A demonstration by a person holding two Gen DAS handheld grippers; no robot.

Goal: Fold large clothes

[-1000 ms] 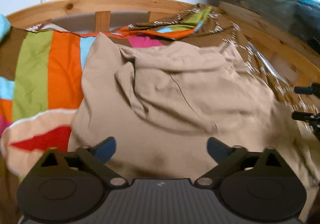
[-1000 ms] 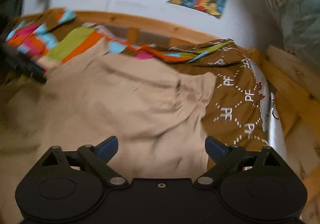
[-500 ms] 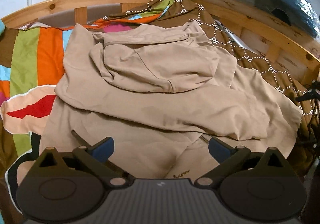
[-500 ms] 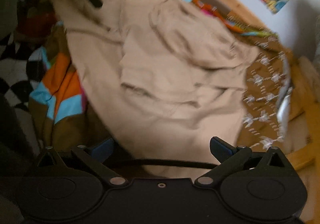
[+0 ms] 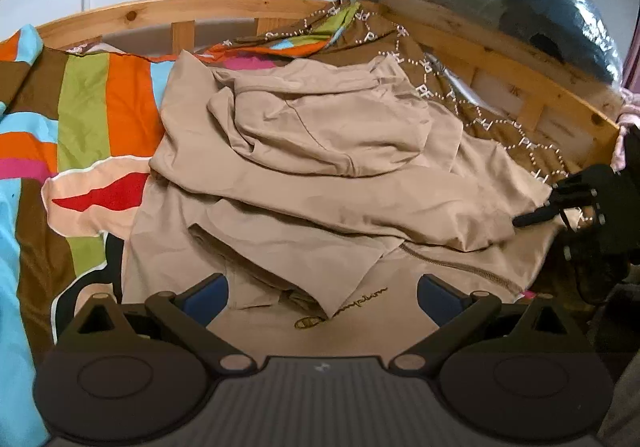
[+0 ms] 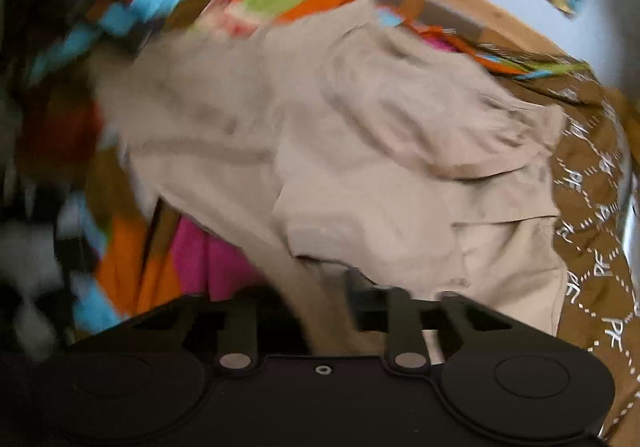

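- Left gripper [image 5: 322,289]: fingers spread wide, nothing held, poised over the hoodie [image 5: 320,183].
- Right gripper [image 6: 320,311]: fingers drawn together, clamped on a hoodie edge.
- Hoodie: crumpled on the bed [image 5: 84,103]; hood toward the headboard [image 5: 192,7].
- "Champion" logo [image 5: 340,311] is read on the near part.

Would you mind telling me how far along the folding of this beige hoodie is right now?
Early stage. Done: the beige hoodie lies spread on the colourful bedspread, one part lying across the body. In hand: the right gripper is shut on a strip of its fabric, while the left gripper hangs open above the logo. Left: it is rumpled, hood bunched, with no tidy folds.
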